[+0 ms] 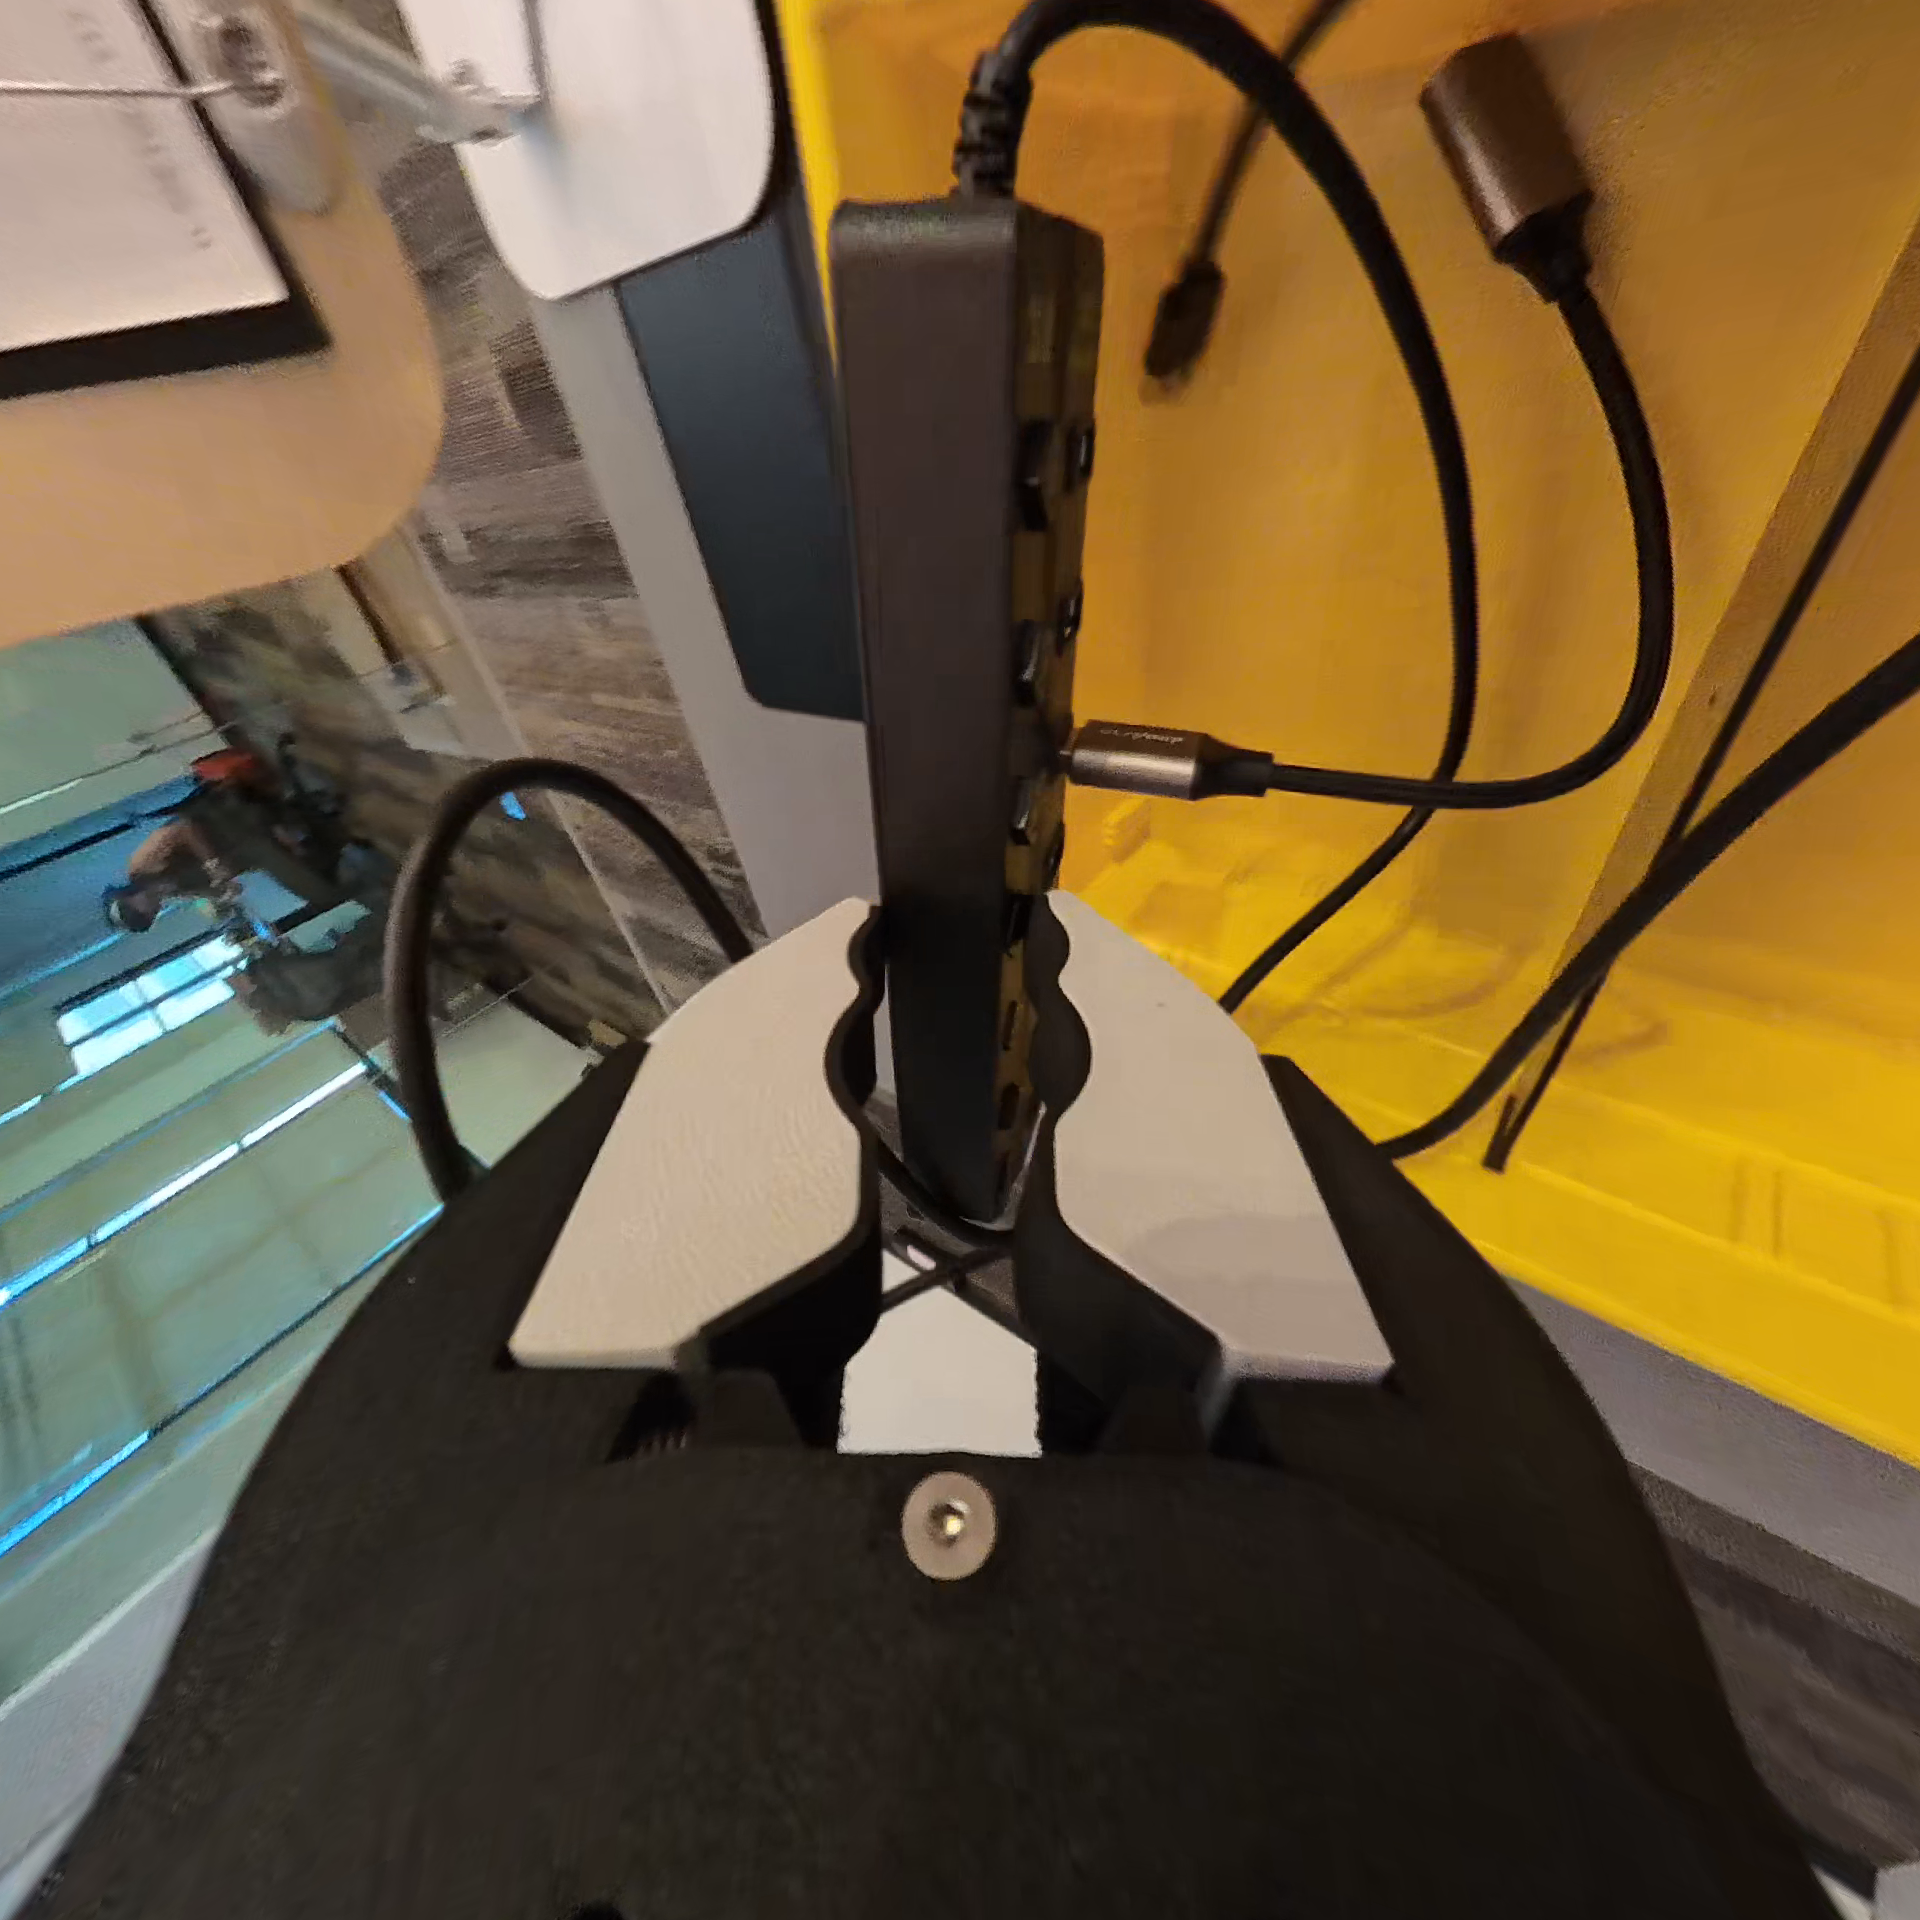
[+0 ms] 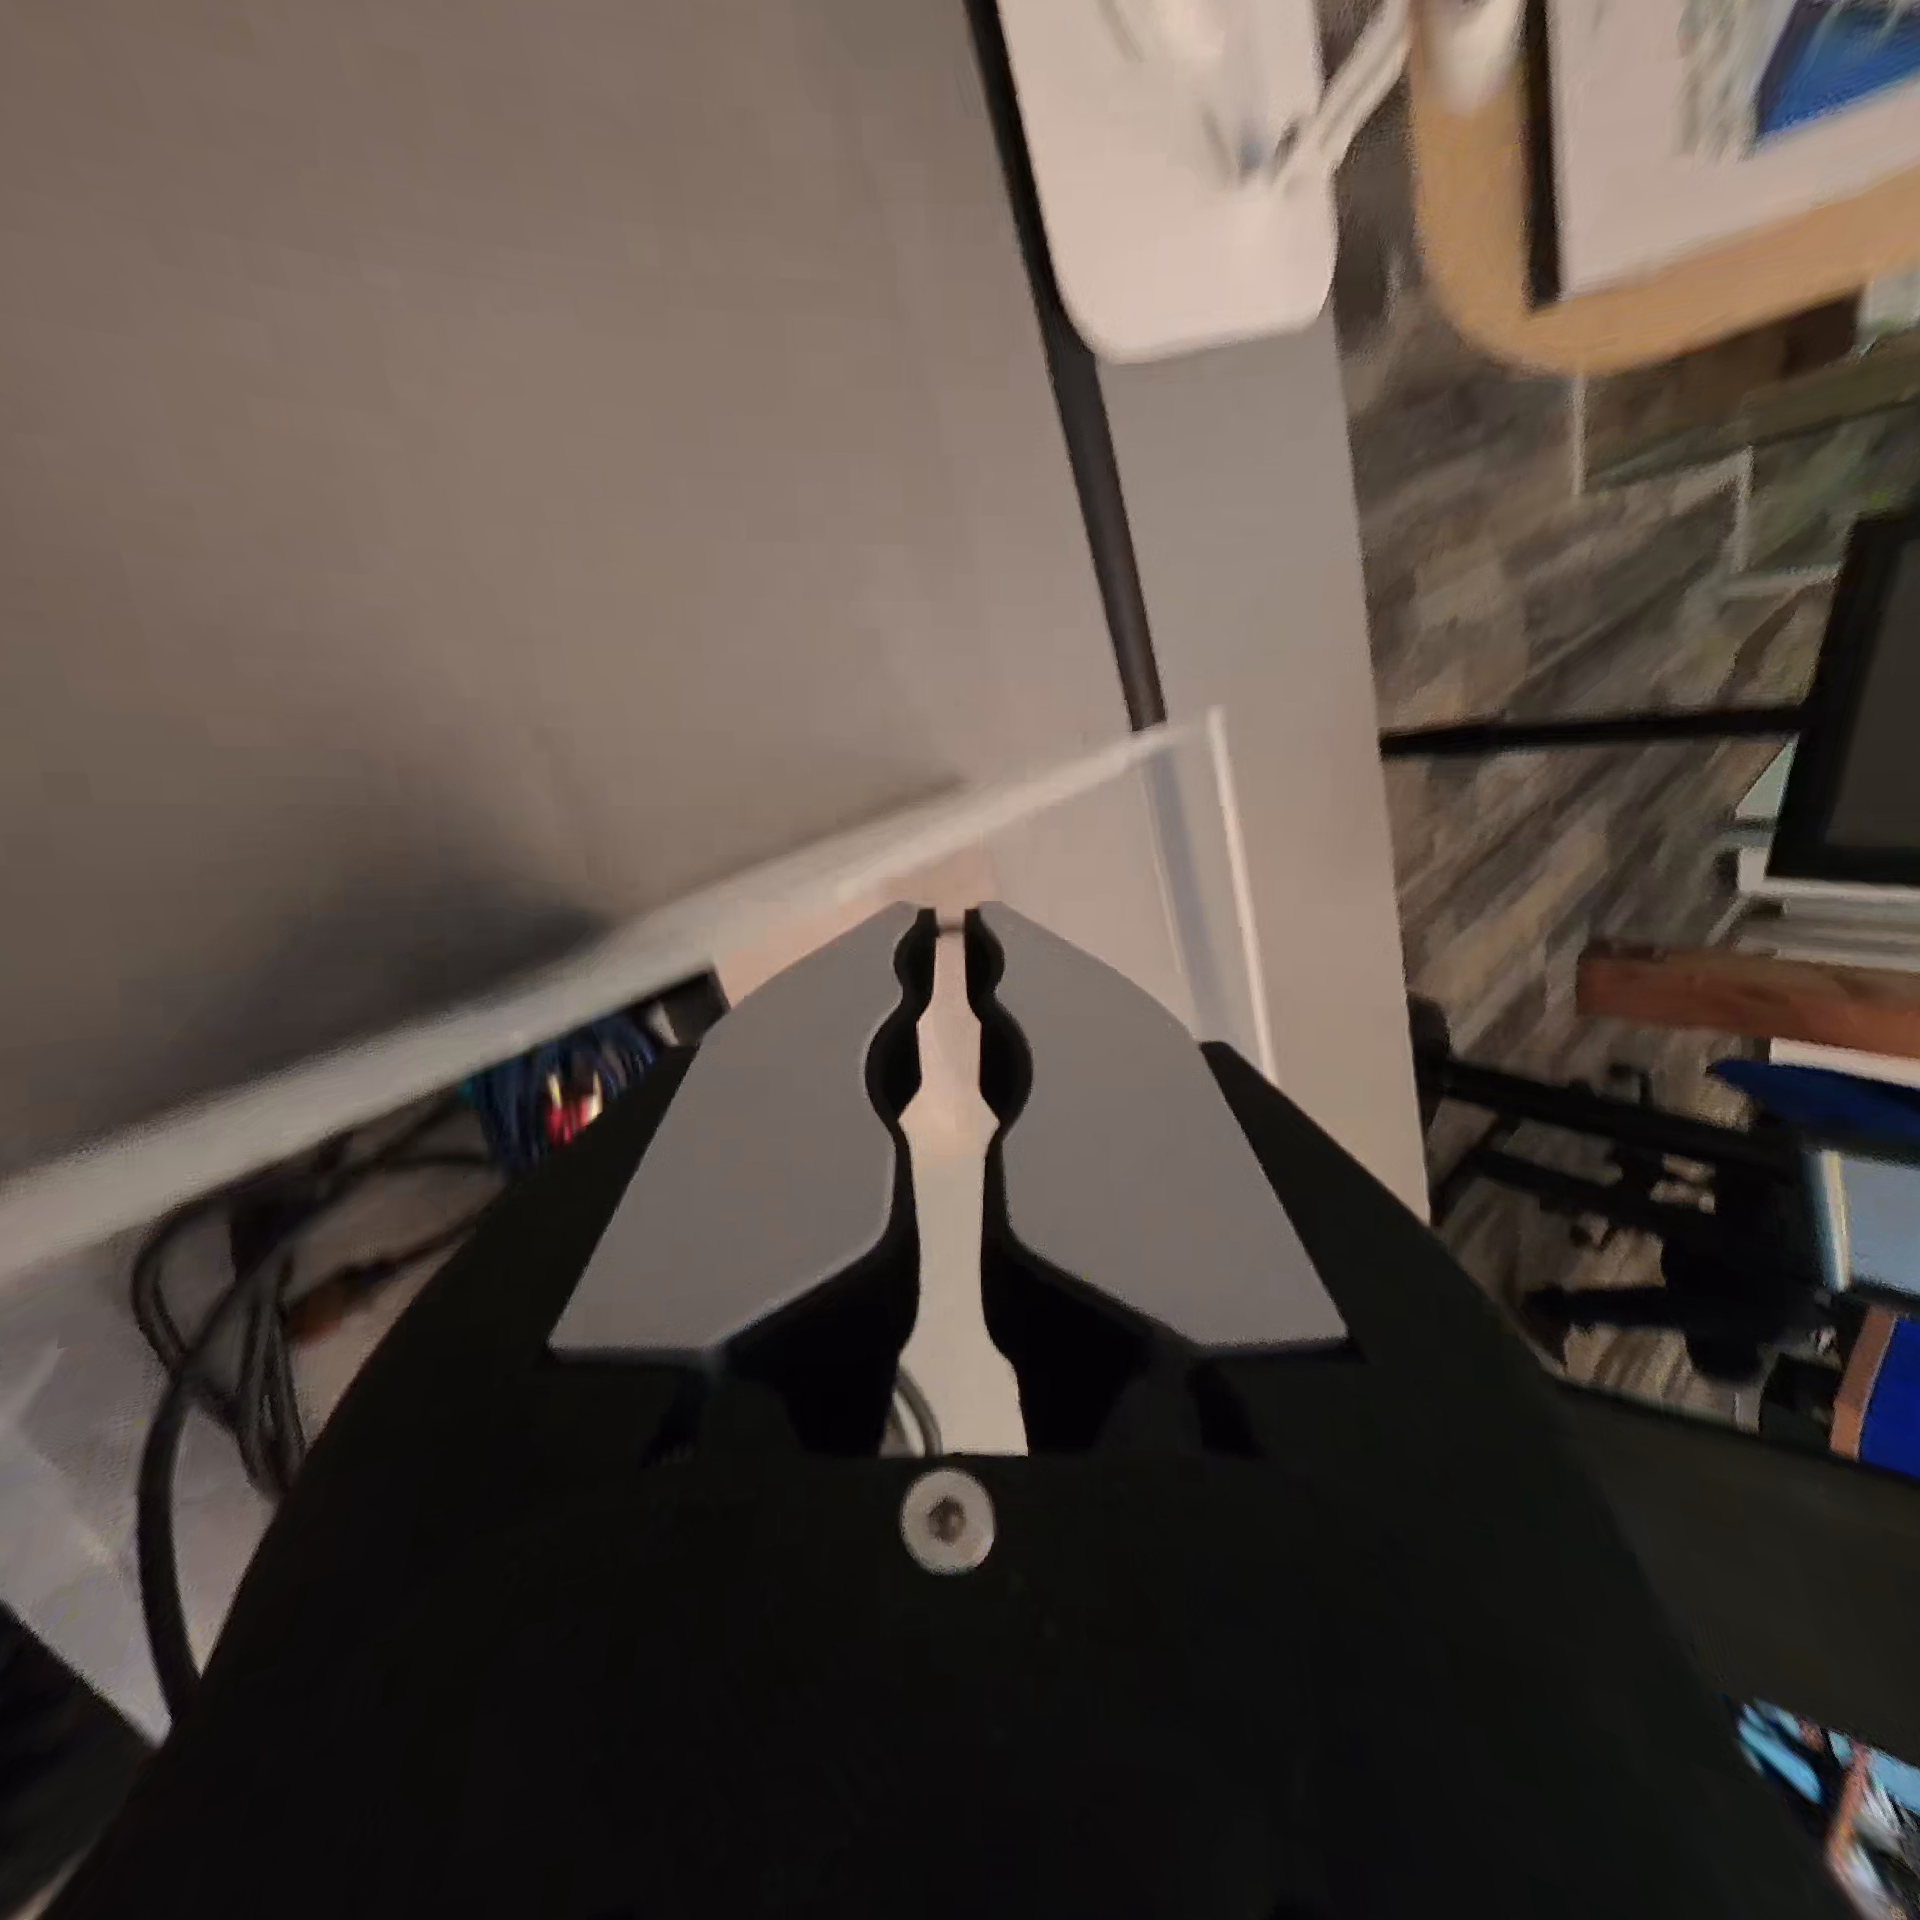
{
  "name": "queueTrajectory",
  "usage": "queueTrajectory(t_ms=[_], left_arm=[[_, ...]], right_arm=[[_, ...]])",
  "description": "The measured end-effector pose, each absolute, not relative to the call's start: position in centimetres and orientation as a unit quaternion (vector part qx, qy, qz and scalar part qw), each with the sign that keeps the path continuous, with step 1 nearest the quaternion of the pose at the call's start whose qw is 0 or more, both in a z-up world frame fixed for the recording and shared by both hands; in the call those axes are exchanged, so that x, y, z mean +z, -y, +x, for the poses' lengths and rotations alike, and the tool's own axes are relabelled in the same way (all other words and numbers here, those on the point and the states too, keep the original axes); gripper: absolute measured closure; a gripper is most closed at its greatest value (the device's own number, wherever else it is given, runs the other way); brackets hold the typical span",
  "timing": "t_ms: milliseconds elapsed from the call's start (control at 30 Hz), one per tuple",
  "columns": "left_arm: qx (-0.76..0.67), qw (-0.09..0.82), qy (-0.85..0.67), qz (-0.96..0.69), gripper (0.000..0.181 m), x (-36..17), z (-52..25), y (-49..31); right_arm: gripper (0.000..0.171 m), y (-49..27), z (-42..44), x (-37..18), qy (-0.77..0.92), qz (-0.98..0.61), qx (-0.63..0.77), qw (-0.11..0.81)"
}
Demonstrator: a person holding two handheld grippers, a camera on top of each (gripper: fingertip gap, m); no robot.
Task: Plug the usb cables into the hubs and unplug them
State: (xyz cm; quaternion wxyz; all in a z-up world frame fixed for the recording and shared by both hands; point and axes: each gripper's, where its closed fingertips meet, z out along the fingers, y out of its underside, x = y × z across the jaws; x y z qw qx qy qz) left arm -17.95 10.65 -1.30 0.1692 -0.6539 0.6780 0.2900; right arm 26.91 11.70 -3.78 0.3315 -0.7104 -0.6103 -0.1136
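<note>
The left gripper (image 1: pixel 956 1049) clamps the slim, rigid dark-grey metal hub (image 1: pixel 940 644) by its end, 1 braided black cable's silver plug (image 1: pixel 1138 758) seated. The right gripper (image 2: pixel 951 935) hangs nearly closed, empty. Grasp that stiff plug shell, not the limp cord.

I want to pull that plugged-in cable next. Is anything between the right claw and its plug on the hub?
That cannot be judged: the right claw, nearly closed and empty, faces a grey wall, with neither hub nor plug in its view. In the left wrist view, the left claw clamps the hub; the silver USB plug juts out sideways, nothing visibly covering it.
</note>
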Motion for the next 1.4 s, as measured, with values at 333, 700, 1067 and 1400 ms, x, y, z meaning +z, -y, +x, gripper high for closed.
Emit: queueTrajectory(t_ms=[333, 700, 1067, 1400], left_arm=[[0.335, 0.241, -0.660, -0.628, 0.156, 5.5, -14.5, -7.7], [0.357, 0.255, -0.686, -0.580, 0.156, 9.7, -7.5, -3.9], [0.335, 0.196, -0.722, -0.573, 0.156, 8.1, -1.8, -1.9], [0.211, 0.211, -0.664, -0.686, 0.140, 7.8, -0.1, -0.1]], right_arm=[[0.148, -7.2, 14.2, 4.9, 0.573, -0.582, 0.141, 0.560], [0.112, -0.7, 5.2, 9.0, 0.519, -0.482, 0.331, 0.624], [0.147, -1.5, 3.9, 6.3, 0.563, -0.509, 0.270, 0.593], [0.147, 0.8, 7.2, 8.3, 0.594, -0.514, 0.308, 0.537]])
